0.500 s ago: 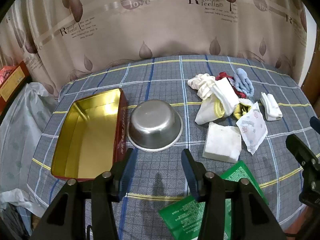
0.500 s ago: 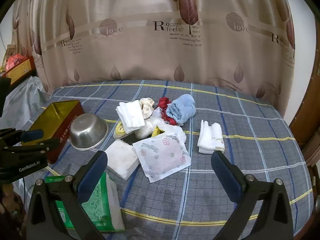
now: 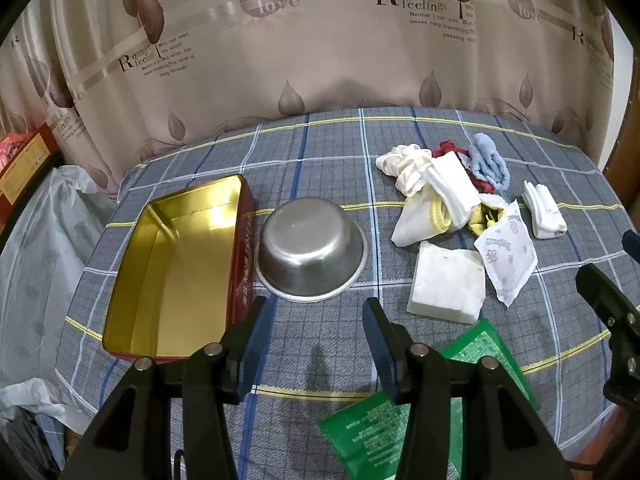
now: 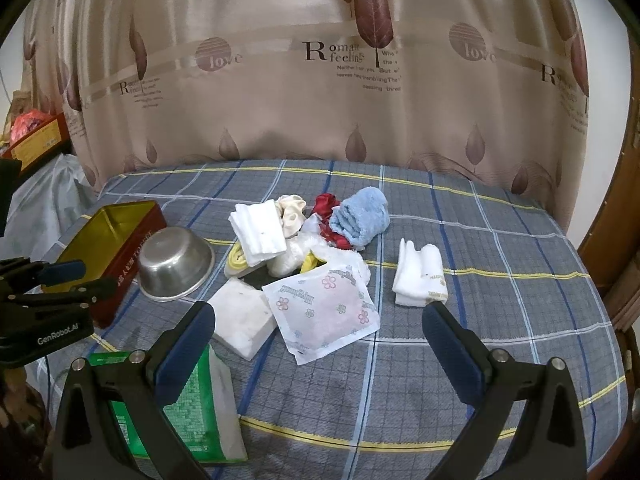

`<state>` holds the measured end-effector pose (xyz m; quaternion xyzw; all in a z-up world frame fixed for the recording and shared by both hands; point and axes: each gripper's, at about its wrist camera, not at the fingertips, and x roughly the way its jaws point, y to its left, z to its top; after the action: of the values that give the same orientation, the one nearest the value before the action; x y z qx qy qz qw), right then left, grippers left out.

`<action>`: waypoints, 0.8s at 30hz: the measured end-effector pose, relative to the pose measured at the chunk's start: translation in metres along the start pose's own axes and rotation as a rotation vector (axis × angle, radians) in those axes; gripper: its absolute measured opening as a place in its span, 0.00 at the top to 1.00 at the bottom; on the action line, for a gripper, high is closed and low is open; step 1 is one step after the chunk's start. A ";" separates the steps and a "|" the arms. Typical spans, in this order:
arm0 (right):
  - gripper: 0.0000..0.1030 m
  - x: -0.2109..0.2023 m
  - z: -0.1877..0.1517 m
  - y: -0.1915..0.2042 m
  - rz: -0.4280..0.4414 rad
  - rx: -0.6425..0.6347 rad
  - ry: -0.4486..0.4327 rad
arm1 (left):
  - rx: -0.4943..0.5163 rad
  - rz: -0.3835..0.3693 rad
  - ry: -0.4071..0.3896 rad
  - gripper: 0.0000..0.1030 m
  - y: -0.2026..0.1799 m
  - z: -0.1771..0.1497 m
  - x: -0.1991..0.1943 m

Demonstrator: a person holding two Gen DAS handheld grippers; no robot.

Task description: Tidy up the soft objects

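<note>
A pile of soft things lies mid-table: a blue towel (image 4: 361,215), a red cloth (image 4: 327,205), a cream scrunchie (image 4: 291,210), a folded white cloth (image 4: 260,227), a flowered packet (image 4: 325,312) and a white foam block (image 4: 242,318). A folded white towel (image 4: 419,274) lies apart to the right. An open gold-lined red tin (image 3: 180,264) stands at the left beside an upturned steel bowl (image 3: 311,246). My left gripper (image 3: 316,320) is open and empty in front of the bowl. My right gripper (image 4: 318,330) is open wide and empty, near the packet.
A green tissue pack (image 4: 192,400) lies at the front edge under my right gripper's left finger. A leaf-print curtain (image 4: 320,80) hangs behind the checked tablecloth (image 4: 500,280). White plastic bags (image 3: 40,240) and a red box (image 3: 24,164) sit off the left edge.
</note>
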<state>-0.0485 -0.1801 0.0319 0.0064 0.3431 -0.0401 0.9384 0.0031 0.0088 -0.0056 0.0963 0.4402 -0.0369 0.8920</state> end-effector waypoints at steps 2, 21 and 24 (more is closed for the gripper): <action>0.00 0.000 0.001 0.000 0.003 0.002 0.001 | -0.001 -0.001 0.001 0.53 0.000 0.000 0.000; 0.00 -0.001 0.000 0.000 0.002 -0.004 0.004 | 0.004 0.002 0.007 0.53 -0.001 0.001 0.002; 0.00 0.000 0.000 0.000 0.001 -0.007 0.004 | 0.005 0.003 0.009 0.53 -0.001 0.002 0.003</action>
<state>-0.0486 -0.1800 0.0323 0.0035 0.3451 -0.0385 0.9378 0.0059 0.0074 -0.0072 0.0991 0.4441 -0.0363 0.8898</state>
